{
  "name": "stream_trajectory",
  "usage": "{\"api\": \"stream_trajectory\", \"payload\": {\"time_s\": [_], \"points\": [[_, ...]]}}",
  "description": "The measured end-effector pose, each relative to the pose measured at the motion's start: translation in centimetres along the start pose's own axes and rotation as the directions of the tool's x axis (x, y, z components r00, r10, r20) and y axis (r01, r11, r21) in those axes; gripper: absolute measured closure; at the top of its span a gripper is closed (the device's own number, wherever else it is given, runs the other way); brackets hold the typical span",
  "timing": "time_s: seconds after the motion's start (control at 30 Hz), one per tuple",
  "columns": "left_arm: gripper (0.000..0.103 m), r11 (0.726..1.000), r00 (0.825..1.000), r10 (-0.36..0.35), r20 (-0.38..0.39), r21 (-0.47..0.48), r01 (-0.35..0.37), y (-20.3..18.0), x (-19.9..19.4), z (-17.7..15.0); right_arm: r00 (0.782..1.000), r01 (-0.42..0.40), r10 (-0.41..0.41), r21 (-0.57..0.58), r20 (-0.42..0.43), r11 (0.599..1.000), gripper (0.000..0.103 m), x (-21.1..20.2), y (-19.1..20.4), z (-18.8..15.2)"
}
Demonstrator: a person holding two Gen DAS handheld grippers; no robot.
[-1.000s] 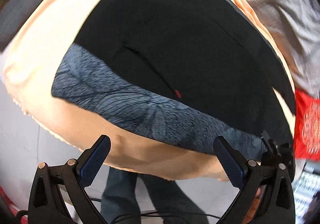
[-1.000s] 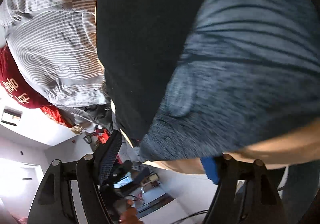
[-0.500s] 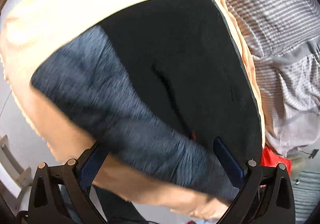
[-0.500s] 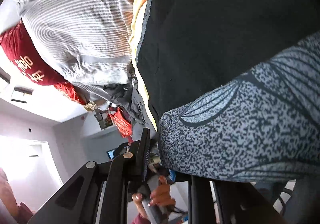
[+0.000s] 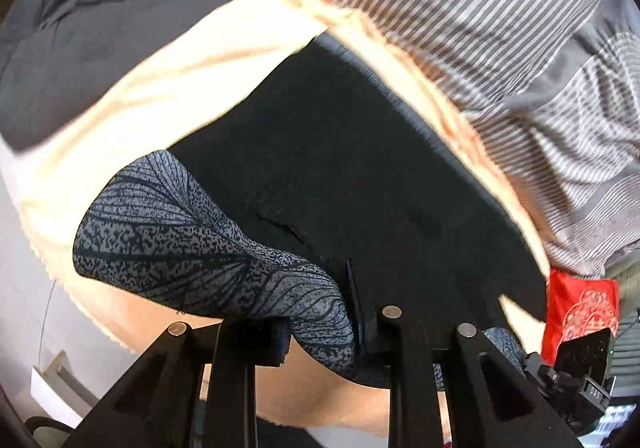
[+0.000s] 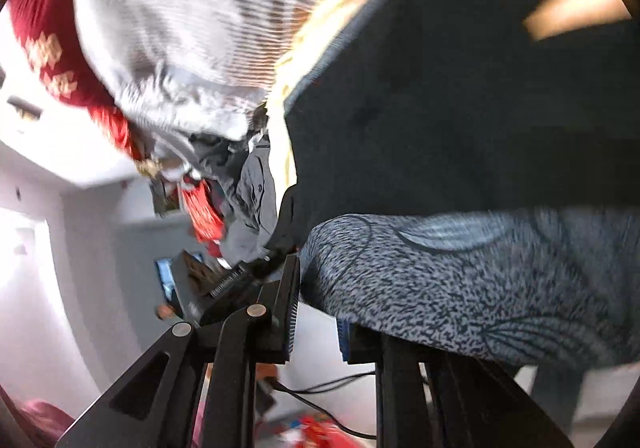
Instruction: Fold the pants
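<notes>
Black pants (image 5: 360,167) with a grey patterned waistband (image 5: 180,240) lie on a peach blanket (image 5: 160,87). My left gripper (image 5: 322,328) has its jaws closing, and its pads pinch a raised fold of the waistband near the middle. In the right wrist view the same waistband (image 6: 460,280) bulges over the black pants (image 6: 440,107). My right gripper (image 6: 318,312) is shut on the waistband's end, and the cloth hangs out to the right of its fingers. Both ends of the band are lifted off the blanket.
Grey striped bedding (image 5: 480,27) lies beyond the blanket, with a red patterned cloth (image 5: 576,308) at its right edge and a dark grey garment (image 5: 80,27) at the upper left. The right wrist view shows crumpled grey clothes (image 6: 252,187) and floor cables (image 6: 320,388).
The left jaws went from wide open to closed on the waistband. The right jaws narrowed onto the band's end. Both grippers rose, pulling the waistband up from the blanket.
</notes>
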State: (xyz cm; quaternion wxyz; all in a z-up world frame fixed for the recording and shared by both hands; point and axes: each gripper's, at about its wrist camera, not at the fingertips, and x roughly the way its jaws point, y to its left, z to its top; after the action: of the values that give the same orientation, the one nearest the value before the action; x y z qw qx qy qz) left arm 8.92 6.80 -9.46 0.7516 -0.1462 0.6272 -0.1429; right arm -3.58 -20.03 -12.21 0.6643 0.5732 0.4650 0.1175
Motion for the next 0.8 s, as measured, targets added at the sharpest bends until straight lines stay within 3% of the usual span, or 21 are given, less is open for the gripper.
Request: {"api": "stream_trajectory", "payload": {"time_s": [0.2, 0.5, 0.67, 0.73, 0.8], "points": [[0.078, 0.998, 0.999, -0.022, 0.038, 0.054, 0.02, -2.8, 1.2, 5.1, 0.999, 0.044, -0.042, -0.065, 0.031, 0.997, 0.085, -0.4, 1.5, 5.8], [0.077, 0.995, 0.999, 0.035, -0.003, 0.089, -0.035, -6.7, 10.3, 12.7, 0.987, 0.139, -0.137, -0.021, 0.082, 0.99, 0.082, 3.5, -0.7, 15.6], [0.058, 0.992, 0.998, 0.053, -0.032, 0.113, -0.049, -6.7, 13.3, 14.6, 0.971, 0.23, -0.227, -0.034, 0.076, 0.973, 0.082, 6.8, -2.1, 18.9], [0.058, 0.991, 0.998, 0.049, -0.042, 0.127, -0.044, -6.9, 13.3, 14.9, 0.967, 0.248, -0.247, -0.008, 0.07, 0.969, 0.082, 7.7, -3.3, 19.8], [0.05, 0.99, 0.998, 0.04, -0.05, 0.14, -0.033, -7.2, 12.7, 15.3, 0.958, 0.282, -0.281, 0.005, 0.061, 0.96, 0.082, 8.2, -3.8, 20.3]]}}
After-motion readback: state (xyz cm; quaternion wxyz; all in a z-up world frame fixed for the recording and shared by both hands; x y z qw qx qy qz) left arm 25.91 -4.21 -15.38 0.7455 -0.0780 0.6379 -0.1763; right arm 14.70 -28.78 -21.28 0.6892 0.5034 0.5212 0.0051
